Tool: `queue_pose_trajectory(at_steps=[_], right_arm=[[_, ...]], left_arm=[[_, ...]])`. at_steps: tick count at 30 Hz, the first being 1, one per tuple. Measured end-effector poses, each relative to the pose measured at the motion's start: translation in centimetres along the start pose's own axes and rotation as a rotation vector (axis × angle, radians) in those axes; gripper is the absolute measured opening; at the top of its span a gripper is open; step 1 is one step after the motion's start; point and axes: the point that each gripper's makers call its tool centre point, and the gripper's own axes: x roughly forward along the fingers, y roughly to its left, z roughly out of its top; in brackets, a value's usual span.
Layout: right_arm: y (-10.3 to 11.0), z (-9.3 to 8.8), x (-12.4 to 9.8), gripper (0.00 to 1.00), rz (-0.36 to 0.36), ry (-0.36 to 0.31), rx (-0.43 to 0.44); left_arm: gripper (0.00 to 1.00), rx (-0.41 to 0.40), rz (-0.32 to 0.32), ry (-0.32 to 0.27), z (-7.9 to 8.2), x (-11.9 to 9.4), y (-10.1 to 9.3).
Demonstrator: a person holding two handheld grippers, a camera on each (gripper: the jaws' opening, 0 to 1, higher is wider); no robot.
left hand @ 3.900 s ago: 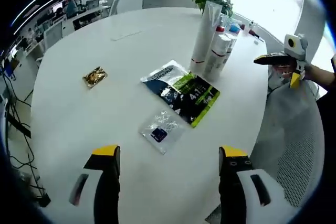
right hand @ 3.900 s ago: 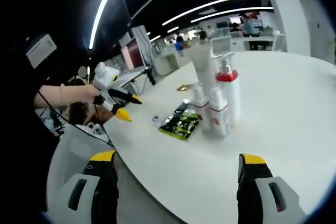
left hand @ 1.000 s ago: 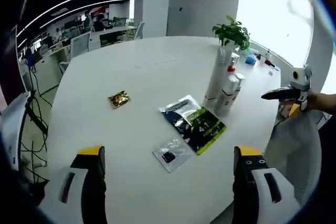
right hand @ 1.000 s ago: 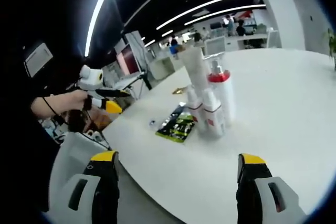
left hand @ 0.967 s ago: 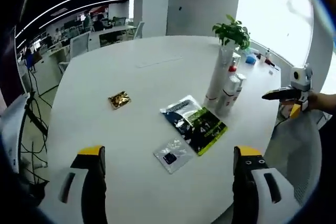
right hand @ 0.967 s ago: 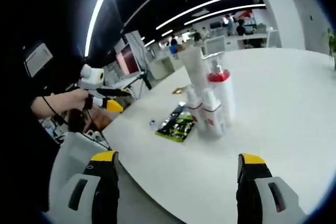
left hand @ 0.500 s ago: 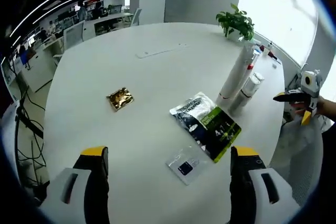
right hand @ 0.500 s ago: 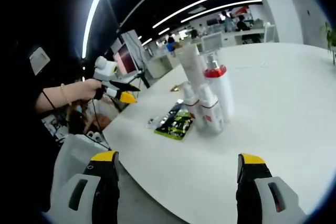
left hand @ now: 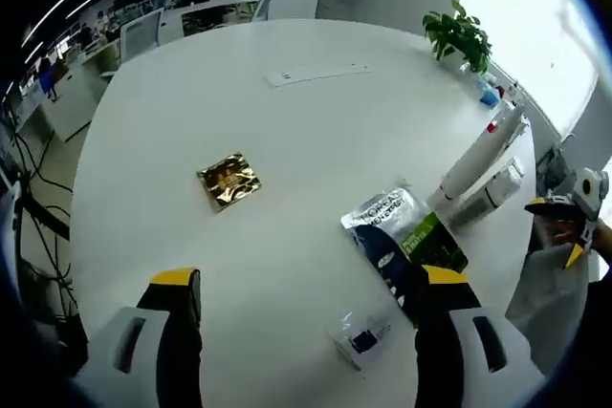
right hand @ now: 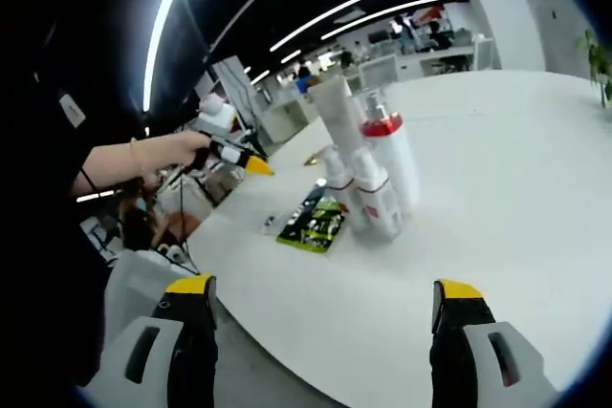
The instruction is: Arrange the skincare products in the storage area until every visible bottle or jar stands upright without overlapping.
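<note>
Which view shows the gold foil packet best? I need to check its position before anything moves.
The left gripper view: the gold foil packet lies flat and unobstructed on the white table. In the right gripper view it is a small glint behind the bottles.

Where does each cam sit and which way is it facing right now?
Left gripper view: rides the left gripper, held high and tilted down over the white table; sees a gold packet, a green and black pouch, a small clear sachet, the bottles and a plant. Own jaws open at the bottom.
Right gripper view: rides the right gripper, low at the table edge, looking across at the bottles; the person's forearm shows.
Shared: table, bottles, pouch; each view catches the other gripper.
</note>
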Motion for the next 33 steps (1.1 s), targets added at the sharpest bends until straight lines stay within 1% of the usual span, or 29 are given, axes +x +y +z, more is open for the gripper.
queue_pose_trajectory(at_steps=[1, 4, 7, 8, 11, 13, 14, 16, 20, 23, 27, 31, 33], right_arm=[[0.0, 0.0, 0.0, 0.97, -0.001, 0.0, 0.001], [-0.1, 0.0, 0.0, 0.97, -0.006, -0.001, 0.009], [-0.2, 0.0, 0.0, 0.97, -0.008, -0.002, 0.016], [-0.2, 0.0, 0.0, 0.97, -0.011, -0.002, 0.019], [-0.3, 0.0, 0.0, 0.97, -0.013, -0.001, 0.026], [-0.4, 0.0, 0.0, 0.97, -0.016, 0.0, 0.027], [-0.5, 0.0, 0.0, 0.97, -0.017, 0.001, 0.026], [-0.4, -0.1, 0.0, 0.97, -0.018, 0.005, 0.023], [-0.2, -0.1, 0.1, 0.97, -0.017, 0.016, 0.016], [0.0, 0.1, 0.0, 0.97, -0.019, 0.015, 0.021], [0.0, 0.2, -0.1, 0.97, -0.022, 0.013, 0.03], [-0.1, 0.2, -0.2, 0.97, -0.025, 0.014, 0.034], [-0.2, 0.2, -0.2, 0.97, -0.026, 0.013, 0.037]], left_arm=[[0.84, -0.012, 0.003, 0.005, 0.2, 0.4, 0.2], [0.79, -0.031, 0.019, 0.02, 1.0, 1.6, 1.8], [0.83, -0.049, 0.037, 0.019, 1.6, 2.2, 2.6], [0.83, -0.056, 0.043, 0.025, 2.0, 2.8, 3.2], [0.83, -0.077, 0.051, 0.031, 2.4, 3.1, 3.6], [0.81, -0.101, 0.051, 0.035, 3.0, 3.8, 4.2], [0.8, -0.113, 0.054, 0.037, 2.9, 3.5, 3.7], [0.78, -0.136, 0.066, 0.046, 3.1, 4.2, 4.4], [0.76, -0.15, 0.092, 0.066, 3.2, 4.9, 4.9], [0.74, -0.175, 0.102, 0.068, 3.6, 5.7, 5.6], [0.72, -0.177, 0.141, 0.077, 4.4, 6.5, 7.0], [0.7, -0.168, 0.167, 0.09, 4.4, 6.6, 6.9], [0.69, -0.167, 0.188, 0.092, 4.7, 6.9, 7.4]])
